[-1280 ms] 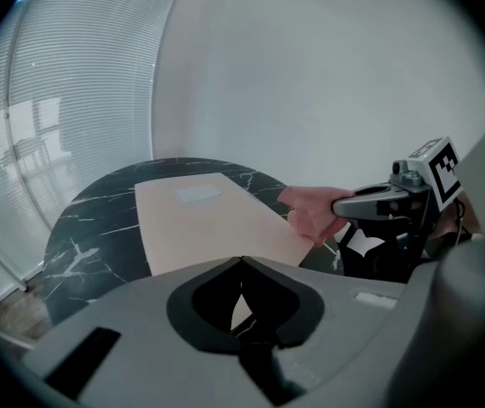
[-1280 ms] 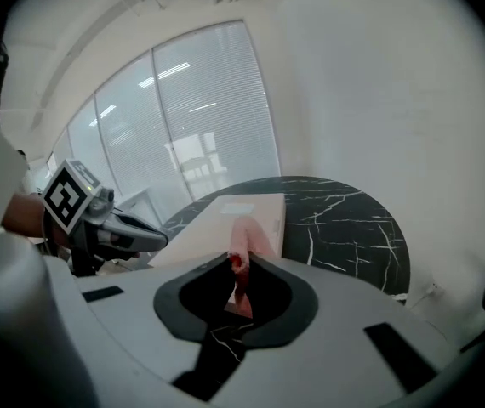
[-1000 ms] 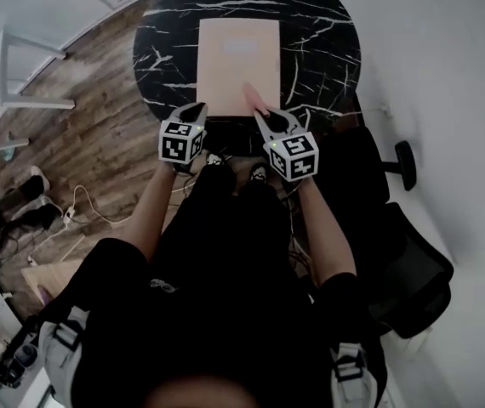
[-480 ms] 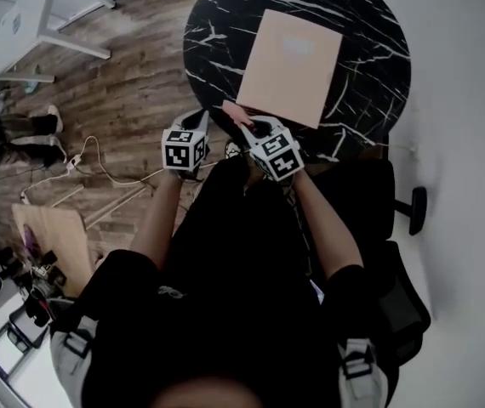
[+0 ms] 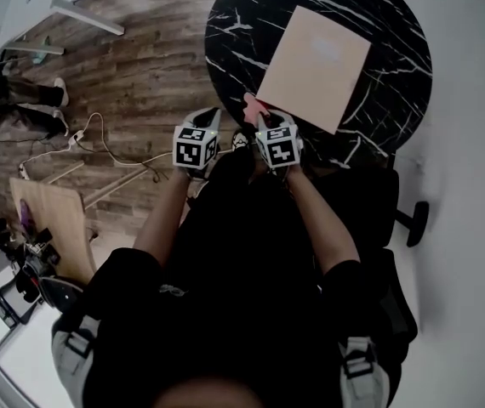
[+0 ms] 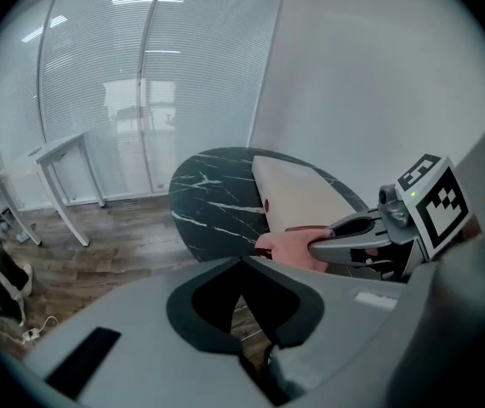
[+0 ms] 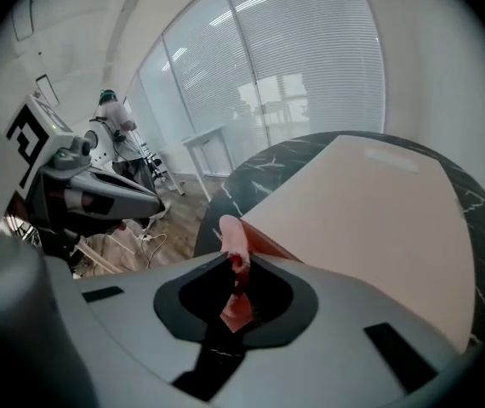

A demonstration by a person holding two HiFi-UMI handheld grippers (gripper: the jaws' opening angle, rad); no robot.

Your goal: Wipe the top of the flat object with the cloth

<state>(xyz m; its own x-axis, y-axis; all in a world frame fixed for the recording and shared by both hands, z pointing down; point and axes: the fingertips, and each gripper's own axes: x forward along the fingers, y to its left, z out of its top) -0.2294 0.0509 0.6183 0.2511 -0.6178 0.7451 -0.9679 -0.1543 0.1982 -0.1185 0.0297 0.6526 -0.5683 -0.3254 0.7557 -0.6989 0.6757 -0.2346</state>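
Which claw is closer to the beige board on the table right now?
Right. The right claw, clamping the pink cloth, is at the near corner of the board; the left claw is farther left.

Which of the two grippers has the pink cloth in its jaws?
The right gripper: the pink cloth is pinched between its jaws, near a corner of the beige board. The left gripper has its jaws together with nothing between them.

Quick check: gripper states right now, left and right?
Left gripper: closed, holding nothing.
Right gripper: closed on the pink cloth.
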